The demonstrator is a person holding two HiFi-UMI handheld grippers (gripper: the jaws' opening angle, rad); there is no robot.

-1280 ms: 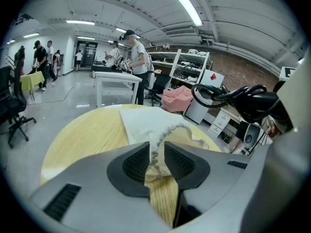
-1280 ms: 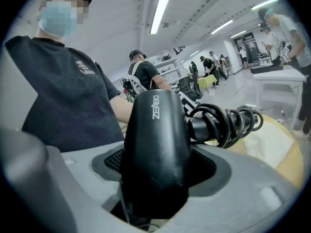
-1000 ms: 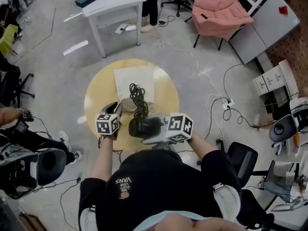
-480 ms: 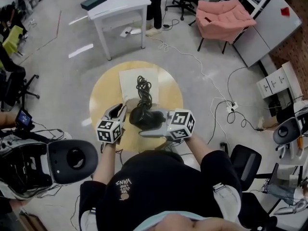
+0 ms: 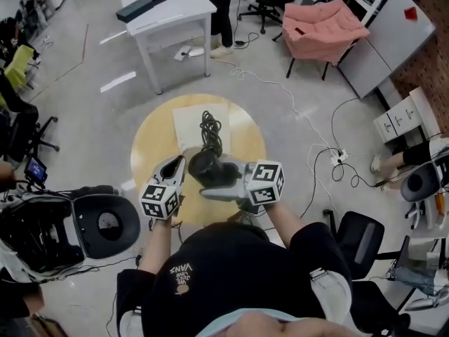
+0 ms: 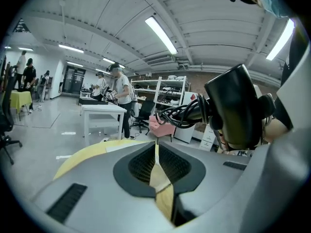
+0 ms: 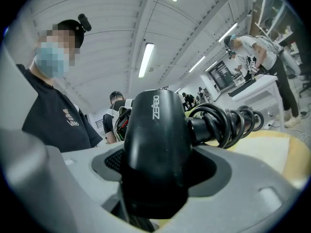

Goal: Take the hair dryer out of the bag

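In the head view my right gripper (image 5: 216,181) is shut on the black hair dryer (image 5: 206,166) and holds it above the round yellow table (image 5: 151,142). The dryer's coiled cord (image 5: 210,127) sticks out over the flat white bag (image 5: 188,121) lying on the table. The right gripper view has the dryer body (image 7: 155,144) wedged between the jaws of the right gripper (image 7: 155,191). My left gripper (image 5: 175,168) hangs just left of the dryer. Its jaws have just been closing; the left gripper (image 6: 156,152) holds nothing, with only a thin slit left. The dryer (image 6: 235,108) is at its right.
A white table (image 5: 175,9) with people beside it stands beyond the round table, and a pink chair (image 5: 323,23) is at the far right. A black rolling chair (image 5: 105,223) is close on my left, another (image 5: 358,234) on my right. Cables (image 5: 337,161) trail over the floor.
Both grippers have risen. The hair dryer hangs higher over the table in the right gripper. The left gripper's jaws have come together with nothing in them.
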